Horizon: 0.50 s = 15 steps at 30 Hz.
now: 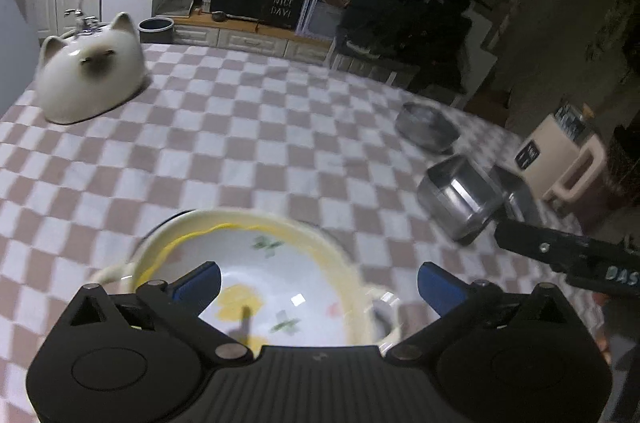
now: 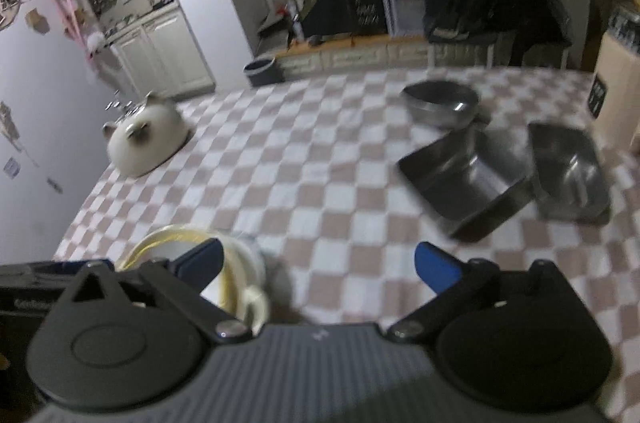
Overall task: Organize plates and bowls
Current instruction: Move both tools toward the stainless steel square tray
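A cream bowl with a yellow rim and flower prints [image 1: 260,255] sits in another cream handled bowl on the checked tablecloth [image 1: 240,143], right under my left gripper [image 1: 320,281], which is open and holds nothing. My right gripper [image 2: 320,263] is open too, over bare cloth, with the cream bowls [image 2: 244,255] beside its left finger. A white cat-shaped bowl [image 1: 90,75] [image 2: 148,139] lies upside down at the far left. A round steel bowl [image 2: 440,101], a square steel dish [image 2: 468,179] and a second steel dish [image 2: 568,171] lie at the right.
A beige box [image 2: 616,95] stands at the table's right edge. Beyond the far edge are low cabinets, a dark bin [image 2: 262,69] and cluttered shelves. A black finger of the right gripper [image 1: 560,251] shows beside the square steel dish [image 1: 460,199] in the left wrist view.
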Motion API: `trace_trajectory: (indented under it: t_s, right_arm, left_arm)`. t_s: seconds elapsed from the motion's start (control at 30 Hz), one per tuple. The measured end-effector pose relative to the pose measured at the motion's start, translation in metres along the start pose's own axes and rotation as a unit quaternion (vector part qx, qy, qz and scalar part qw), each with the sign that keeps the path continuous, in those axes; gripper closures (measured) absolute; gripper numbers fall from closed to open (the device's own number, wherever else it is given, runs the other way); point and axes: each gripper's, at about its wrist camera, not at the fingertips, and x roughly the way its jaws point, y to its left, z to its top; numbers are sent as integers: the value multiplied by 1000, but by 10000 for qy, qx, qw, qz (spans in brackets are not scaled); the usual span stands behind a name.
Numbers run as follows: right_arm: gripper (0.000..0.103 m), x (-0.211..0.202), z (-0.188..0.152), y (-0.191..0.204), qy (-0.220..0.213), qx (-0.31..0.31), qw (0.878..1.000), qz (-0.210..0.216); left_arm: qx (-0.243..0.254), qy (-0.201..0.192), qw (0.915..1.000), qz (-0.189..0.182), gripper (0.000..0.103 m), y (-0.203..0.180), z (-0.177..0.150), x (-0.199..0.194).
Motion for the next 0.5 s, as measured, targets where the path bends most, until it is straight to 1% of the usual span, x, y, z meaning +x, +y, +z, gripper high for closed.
trace_trajectory:
  t_s: [0.07, 0.13, 0.2, 0.27, 0.37, 0.47, 0.5]
  right_arm:
    - [0, 4, 7, -15, -129, -69, 9998, -148]
    - [0, 9, 15, -33, -275, -22, 9993, -259]
    - [0, 13, 24, -53, -462, 46, 9987, -225]
    - [0, 19, 31, -69, -542, 85, 9982, -241]
    - [0, 37, 43, -93, -557, 64, 9977, -388]
    - [0, 61, 54, -113, -329, -34, 9972, -669]
    - [1, 69, 56, -121, -313, -39, 9969, -716]
  left_arm:
    - [-13, -178, 9998, -62, 0, -13, 3, 8]
    - [41, -229, 9997, -116, 0, -25, 6, 19]
    - [55, -149, 9996, -211, 0, -38, 10, 33]
    - [-23, -22, 9994, -345, 0, -48, 13, 48]
    - [-154, 72, 9980, -603, 0, -65, 18, 71]
    - [-267, 149, 9965, -779, 0, -82, 23, 92]
    - [-330, 169, 9959, -823, 0, -85, 23, 99]
